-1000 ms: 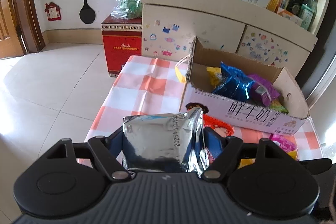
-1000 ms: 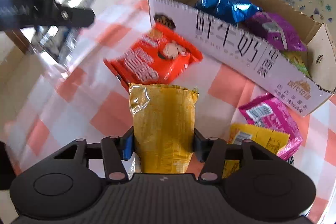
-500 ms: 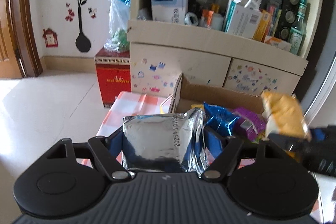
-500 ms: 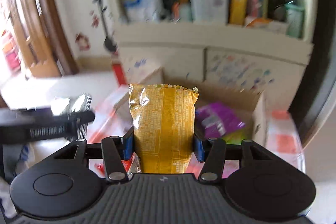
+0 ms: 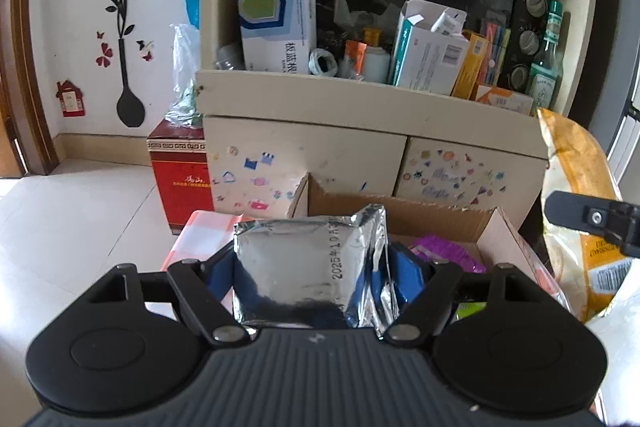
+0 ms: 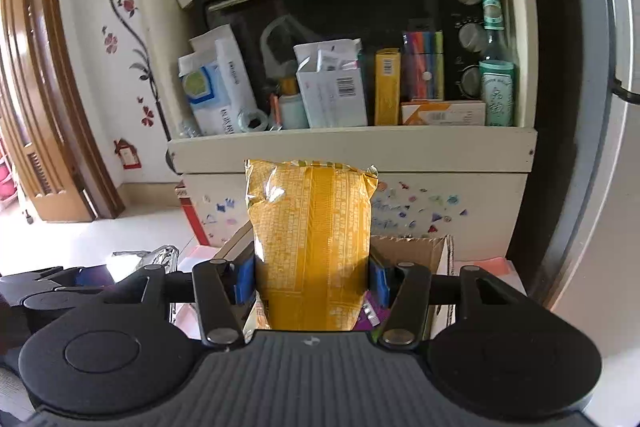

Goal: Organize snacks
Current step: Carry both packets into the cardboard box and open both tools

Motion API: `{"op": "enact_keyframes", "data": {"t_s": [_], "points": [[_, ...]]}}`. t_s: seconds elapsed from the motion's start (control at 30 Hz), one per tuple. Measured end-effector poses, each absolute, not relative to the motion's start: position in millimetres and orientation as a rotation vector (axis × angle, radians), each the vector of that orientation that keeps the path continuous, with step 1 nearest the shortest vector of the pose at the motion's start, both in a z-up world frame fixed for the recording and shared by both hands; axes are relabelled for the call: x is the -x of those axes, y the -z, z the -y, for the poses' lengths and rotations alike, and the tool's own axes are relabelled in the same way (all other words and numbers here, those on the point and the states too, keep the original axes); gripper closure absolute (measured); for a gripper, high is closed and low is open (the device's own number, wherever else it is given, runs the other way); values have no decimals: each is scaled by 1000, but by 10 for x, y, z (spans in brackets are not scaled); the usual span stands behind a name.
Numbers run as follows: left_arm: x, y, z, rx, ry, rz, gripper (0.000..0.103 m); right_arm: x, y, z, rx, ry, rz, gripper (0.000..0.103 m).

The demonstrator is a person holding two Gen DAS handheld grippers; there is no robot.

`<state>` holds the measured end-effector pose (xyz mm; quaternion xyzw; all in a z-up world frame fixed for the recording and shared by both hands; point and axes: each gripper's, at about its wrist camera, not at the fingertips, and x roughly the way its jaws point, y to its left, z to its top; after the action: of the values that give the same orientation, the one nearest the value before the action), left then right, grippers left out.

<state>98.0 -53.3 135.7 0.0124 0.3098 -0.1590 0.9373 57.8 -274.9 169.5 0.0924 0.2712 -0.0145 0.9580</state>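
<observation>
The left tongs (image 5: 316, 267) are clamping a silver foil packet (image 5: 308, 267) just in front of the cardboard box (image 5: 400, 211), while the right tongs (image 6: 312, 279) are gripping a yellow snack bag (image 6: 312, 247) upright over the box's near edge. To land both well, each packet is best carried past the box wall and lowered over the purple packet (image 5: 444, 251) inside before the grip eases, one hand at a time so the bags are not colliding, I judge.
</observation>
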Motion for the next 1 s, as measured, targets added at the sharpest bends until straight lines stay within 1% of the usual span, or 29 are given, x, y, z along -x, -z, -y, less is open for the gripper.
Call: {"op": "enact_keyframes", "data": {"t_s": [0.3, 0.5, 0.63, 0.73, 0.77, 0.8, 0.87, 1.0], "points": [[-1291, -1327, 692, -11, 336, -622, 25, -712, -1659, 2818, -205, 64, -524, 43], [-1542, -1185, 824, 15, 349, -653, 25, -896, -1503, 2973, -291, 102, -553, 43], [-1664, -1068, 923, 7, 360, -661, 20, -960, -1389, 3035, -323, 135, -558, 42], [-1720, -956, 988, -45, 334, -674, 20, -999, -1284, 3090, -352, 162, -572, 34], [-1718, -946, 982, -44, 330, -678, 19, -991, -1263, 3114, -367, 176, -573, 29], [-1714, -957, 964, -28, 330, -682, 18, -989, -1259, 3137, -378, 181, -576, 27], [-1701, -1020, 919, 14, 337, -681, 14, -975, -1285, 3164, -389, 185, -573, 18], [-1614, -1190, 877, 29, 337, -654, 13, -934, -1351, 3172, -401, 177, -571, 17]]}}
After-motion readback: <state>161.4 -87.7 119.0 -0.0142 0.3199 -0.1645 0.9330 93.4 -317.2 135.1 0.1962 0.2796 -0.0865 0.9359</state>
